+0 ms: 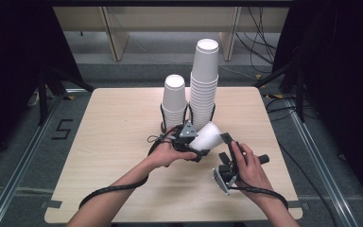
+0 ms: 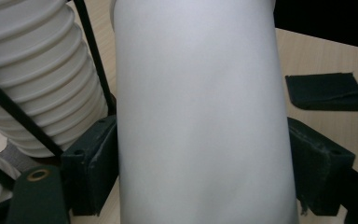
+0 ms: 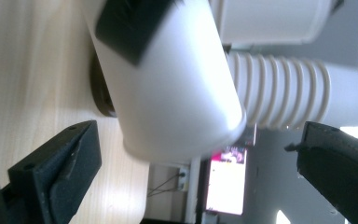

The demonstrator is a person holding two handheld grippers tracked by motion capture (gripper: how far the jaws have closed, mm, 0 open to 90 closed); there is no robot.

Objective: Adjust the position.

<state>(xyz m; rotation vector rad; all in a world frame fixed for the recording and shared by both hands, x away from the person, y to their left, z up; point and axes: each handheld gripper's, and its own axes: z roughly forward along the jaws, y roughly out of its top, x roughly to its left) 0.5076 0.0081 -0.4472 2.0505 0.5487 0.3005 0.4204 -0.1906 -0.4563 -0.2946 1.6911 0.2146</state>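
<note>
White paper cup (image 1: 207,136) clamped across its wall by left gripper (image 1: 189,142), tilted, mouth up and toward the right gripper, above pale wooden table (image 1: 113,142). Left forearm in from bottom centre of high view, hand (image 1: 168,153) wrapped round gripper body just in front of two stacks. In left gripper view, black jaws pressed on both sides of cup; grip firm.

Right hand (image 1: 248,165) near right front of table, wrist bent inward, right gripper (image 1: 229,149) aimed at cup's open end. In right gripper view, jaws spread wide either side of cup rim, pads clear of it; nothing held.

Short stack of white paper cups (image 1: 174,101) and tall stack of white paper cups (image 1: 204,80) upright in black wire holders (image 1: 163,116) at table's far middle, just behind held cup.
</note>
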